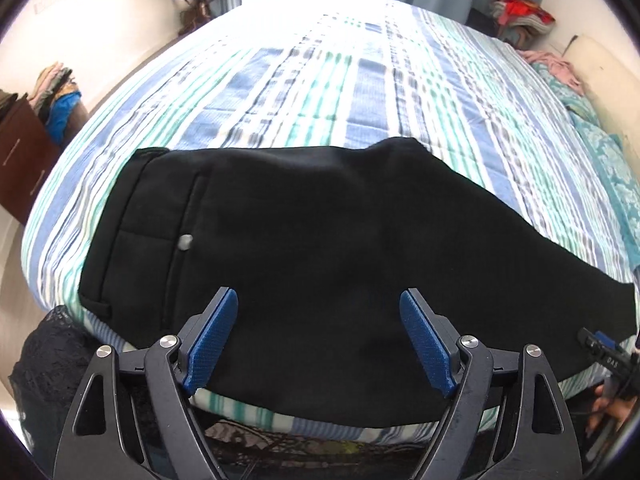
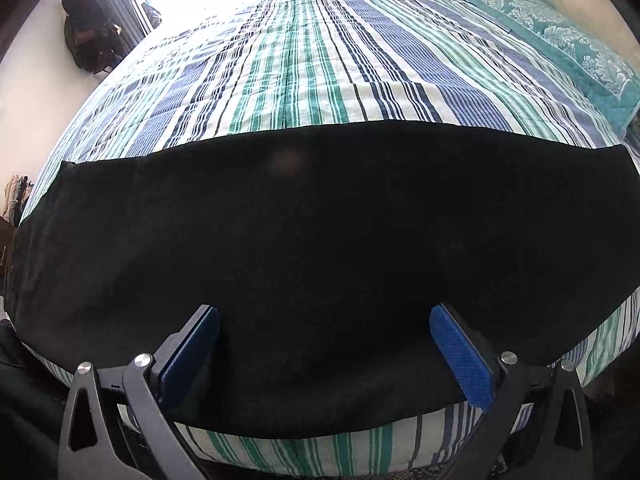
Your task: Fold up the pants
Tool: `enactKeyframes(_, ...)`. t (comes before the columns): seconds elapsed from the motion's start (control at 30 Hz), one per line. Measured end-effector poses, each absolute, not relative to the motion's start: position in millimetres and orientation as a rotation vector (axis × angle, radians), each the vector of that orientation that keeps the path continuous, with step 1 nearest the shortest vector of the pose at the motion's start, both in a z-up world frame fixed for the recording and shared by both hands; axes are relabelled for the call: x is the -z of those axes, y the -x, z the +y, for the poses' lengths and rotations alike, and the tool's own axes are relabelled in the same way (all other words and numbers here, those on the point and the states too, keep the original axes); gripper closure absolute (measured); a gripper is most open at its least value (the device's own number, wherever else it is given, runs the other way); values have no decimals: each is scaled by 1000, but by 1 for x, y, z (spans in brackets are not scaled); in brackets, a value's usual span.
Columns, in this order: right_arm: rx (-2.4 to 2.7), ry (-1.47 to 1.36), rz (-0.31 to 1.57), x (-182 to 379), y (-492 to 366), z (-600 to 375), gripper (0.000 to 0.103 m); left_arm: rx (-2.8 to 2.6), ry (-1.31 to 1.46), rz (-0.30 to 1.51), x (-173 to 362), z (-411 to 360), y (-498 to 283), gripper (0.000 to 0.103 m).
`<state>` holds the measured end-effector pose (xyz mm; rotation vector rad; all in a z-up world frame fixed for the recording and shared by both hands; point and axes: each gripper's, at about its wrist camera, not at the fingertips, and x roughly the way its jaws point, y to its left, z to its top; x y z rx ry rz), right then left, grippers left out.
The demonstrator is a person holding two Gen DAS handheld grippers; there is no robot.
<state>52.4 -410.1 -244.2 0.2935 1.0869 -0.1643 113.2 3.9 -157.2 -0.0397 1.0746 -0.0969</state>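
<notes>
I'm looking at one pair of black pants (image 1: 320,248) lying flat along the near edge of the striped bed (image 1: 320,92), waistband to the left. My left gripper (image 1: 319,300) is hovering over the seat area with its jaws spread wide, gripping nothing. My right gripper (image 2: 324,316) is hanging over the leg section, equally released and empty. A teal patterned pillow (image 2: 560,36) is sitting at the bed's right side, a brown dresser (image 1: 20,160) standing left
</notes>
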Motion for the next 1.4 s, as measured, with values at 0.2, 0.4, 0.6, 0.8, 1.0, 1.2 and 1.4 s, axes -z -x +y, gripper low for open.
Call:
enactKeyframes(0.2,175,-353,908,202,-33,-426,0,115,-29,1064,190,-14,-127,15)
enactKeyframes(0.4,247,-342,911,216,-20,-477,0,30,-50,1091,220,4,-129,6)
enactKeyframes(0.6,282,-454,865,229,4,-508,1,36,-83,1055,223,3,-122,4)
enactKeyframes(0.8,320,-440,816,210,9,-523,1,33,-81,1059,223,3,-124,2)
enactKeyframes(1.0,343,-534,823,221,23,-554,1,36,-66,1061,222,4,-125,2)
enactKeyframes(1.2,366,-549,772,209,48,-572,1,48,-47,1058,221,6,-124,3)
enactKeyframes(1.4,423,-683,691,207,87,-617,1,46,-21,1055,216,11,-122,3)
